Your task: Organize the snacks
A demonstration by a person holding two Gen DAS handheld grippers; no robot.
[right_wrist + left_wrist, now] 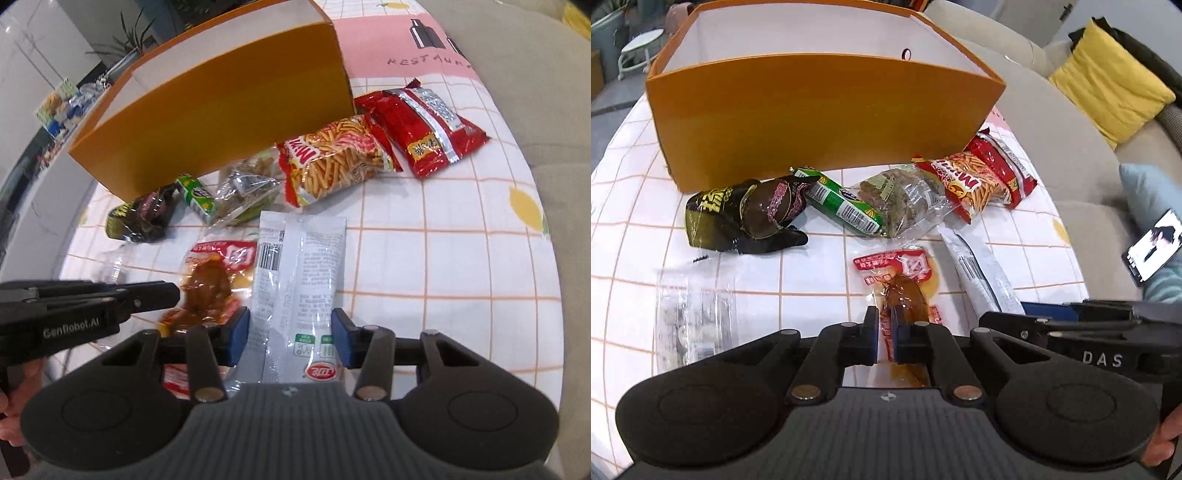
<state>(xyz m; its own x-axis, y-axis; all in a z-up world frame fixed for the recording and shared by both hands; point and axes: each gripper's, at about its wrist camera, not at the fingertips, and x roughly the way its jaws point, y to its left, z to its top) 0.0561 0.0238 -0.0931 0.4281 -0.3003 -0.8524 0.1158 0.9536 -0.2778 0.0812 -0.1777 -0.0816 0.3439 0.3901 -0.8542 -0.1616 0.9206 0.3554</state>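
Note:
My left gripper (884,334) is shut on the near end of a red-and-clear packet of brown braised meat (899,280), which lies on the tablecloth; it also shows in the right wrist view (210,280). My right gripper (290,336) is open, its blue pads on either side of a white snack pouch (299,273) that lies flat; the pouch also shows in the left wrist view (979,275). An open orange box (820,110) with a white inside stands at the far side, also seen in the right wrist view (221,107).
Before the box lie a dark packet (746,218), a green bar (846,206), a clear bag of brown pieces (905,195), a red fries bag (979,181) and a red pouch (424,125). A clear wrapper (690,314) lies near left. A sofa with a yellow cushion (1108,81) stands right.

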